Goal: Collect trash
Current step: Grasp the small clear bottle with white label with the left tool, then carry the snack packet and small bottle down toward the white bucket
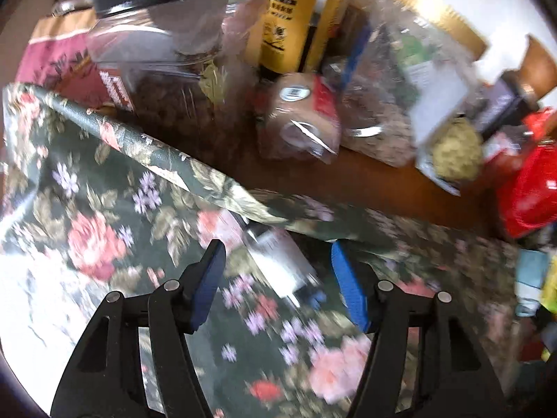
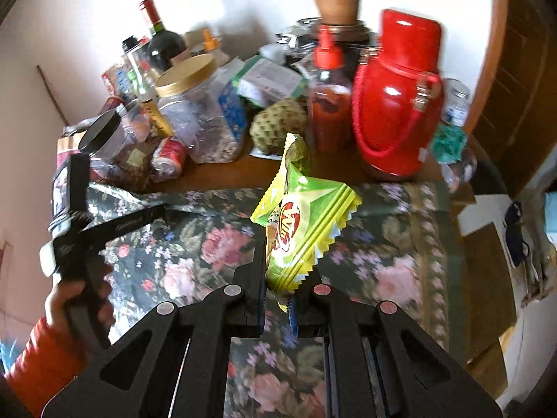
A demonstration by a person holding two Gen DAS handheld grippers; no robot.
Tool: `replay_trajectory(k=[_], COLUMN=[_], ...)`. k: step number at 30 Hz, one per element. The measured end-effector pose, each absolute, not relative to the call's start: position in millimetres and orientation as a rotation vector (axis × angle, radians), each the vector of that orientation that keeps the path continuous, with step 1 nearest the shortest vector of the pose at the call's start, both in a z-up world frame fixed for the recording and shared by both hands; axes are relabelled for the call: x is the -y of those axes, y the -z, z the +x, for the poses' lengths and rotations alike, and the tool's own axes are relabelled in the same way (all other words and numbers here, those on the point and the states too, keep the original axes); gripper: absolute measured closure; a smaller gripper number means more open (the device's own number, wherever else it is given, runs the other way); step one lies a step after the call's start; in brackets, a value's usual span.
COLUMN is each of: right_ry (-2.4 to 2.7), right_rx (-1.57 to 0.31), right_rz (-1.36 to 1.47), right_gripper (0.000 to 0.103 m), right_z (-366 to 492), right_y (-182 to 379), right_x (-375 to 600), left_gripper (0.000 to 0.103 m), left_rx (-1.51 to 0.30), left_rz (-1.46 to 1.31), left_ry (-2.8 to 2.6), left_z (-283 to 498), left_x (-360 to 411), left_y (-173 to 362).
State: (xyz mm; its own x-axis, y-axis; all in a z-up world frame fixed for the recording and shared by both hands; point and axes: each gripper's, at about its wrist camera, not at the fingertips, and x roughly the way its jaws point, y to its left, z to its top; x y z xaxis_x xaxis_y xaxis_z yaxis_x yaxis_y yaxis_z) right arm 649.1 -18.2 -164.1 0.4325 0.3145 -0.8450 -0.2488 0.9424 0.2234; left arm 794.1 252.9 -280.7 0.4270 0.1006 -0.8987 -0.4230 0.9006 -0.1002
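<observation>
Looking down my left tongs (image 1: 275, 278) first: the two blue pads stand released, apart, with a small white-and-dark object (image 1: 278, 264) lying on the floral cloth (image 1: 97, 237) between them, too blurred to name. Nothing is pinched there. If I clench now, I judge the pads could catch a fold of cloth with it, since the cloth is rumpled along its upper edge. Past that edge the bare brown surface (image 1: 365, 181) is narrow, and the clear jar (image 1: 156, 69), the yellow-labelled bottle (image 1: 292, 28) and the red bag (image 1: 529, 191) crowd it; a forward push would knock into them.

From my right tongs (image 2: 278, 299), clenched on the bottom of a green snack wrapper (image 2: 299, 216), the wrapper stands up above the cloth. The hold is only on a corner, so a quick swing could let it slip. Ahead, the red flask (image 2: 397, 104), the sauce bottle (image 2: 327, 104) and the scaly green fruit (image 2: 275, 125) stand close together. Open room lies over the cloth towards me and to the right, where the surface ends in a curved edge. My hand (image 2: 80, 299) with the other tool sits at the left, so crossing that way risks a clash.
</observation>
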Motion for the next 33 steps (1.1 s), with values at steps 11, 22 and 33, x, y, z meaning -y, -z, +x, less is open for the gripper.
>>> replay_trajectory(k=[11,22,33], right_ry=[-0.284,-0.387,-0.556], right_rx=[-1.025,-0.964,-0.870], right_rz=[0.126,0.109,0.043], right_gripper=[0.094,0.094,0.094], right_z=[629.7,591.6,547.4], right_y=[144.3,115.9,80.0], right_x=[57.9,80.5,106.6], left_gripper=[0.074,0.076,0.076], left_rx=[-1.122,-1.113,-0.827], left_rz=[-0.319,-0.317,-0.262], left_ry=[-0.331,-0.190,-0.234], left_z=[784.8,690.5,598.4], left_x=[-239.3,-178.8,-112.3], left_y=[292.6,254.8,124.6])
